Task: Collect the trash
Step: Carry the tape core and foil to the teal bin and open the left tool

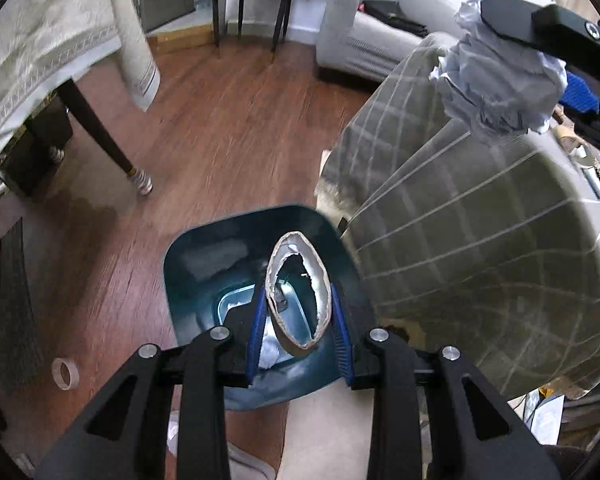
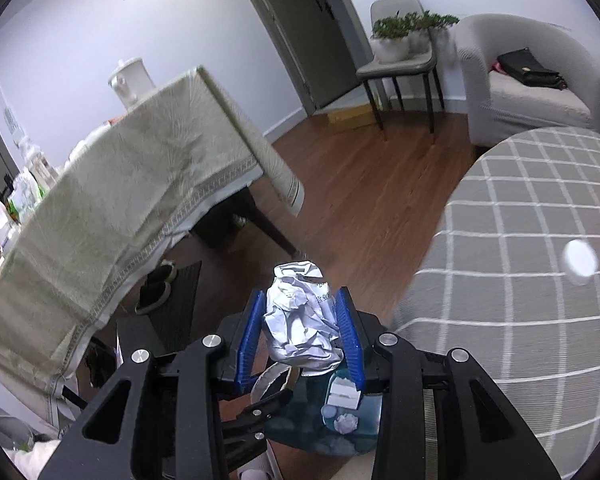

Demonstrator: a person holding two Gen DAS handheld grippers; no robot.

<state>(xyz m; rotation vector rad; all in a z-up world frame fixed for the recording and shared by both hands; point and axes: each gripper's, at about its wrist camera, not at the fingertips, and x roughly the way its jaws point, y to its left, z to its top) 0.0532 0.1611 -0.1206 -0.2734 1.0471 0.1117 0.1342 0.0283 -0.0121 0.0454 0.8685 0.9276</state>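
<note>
Room's evenly lit, soft daylight-ish, no harsh shadows, just a dim patch under the draped table [image 2: 100,208]. Heavy fisheye bending with black corners, and the wooden floor [image 1: 228,128] and checked cloth [image 2: 520,280] smear with motion blur.

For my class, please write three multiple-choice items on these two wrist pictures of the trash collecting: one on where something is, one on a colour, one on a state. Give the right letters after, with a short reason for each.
1. Where is the cardboard ring held by the left gripper?
A. Over the open bin
B. On the checked tablecloth
C. On the grey chair

2. What colour is the bin?
A. Red
B. Dark teal
C. Yellow

3. What is the state of the right gripper?
A. Open and empty
B. Shut on a crumpled paper ball
C. Shut on a bottle

Answers
1. A: the left wrist view looks through the ring straight down into the bin.
2. B: its inner walls show dark teal on the wooden floor.
3. B: the blue pads press both sides of the paper ball.
</note>
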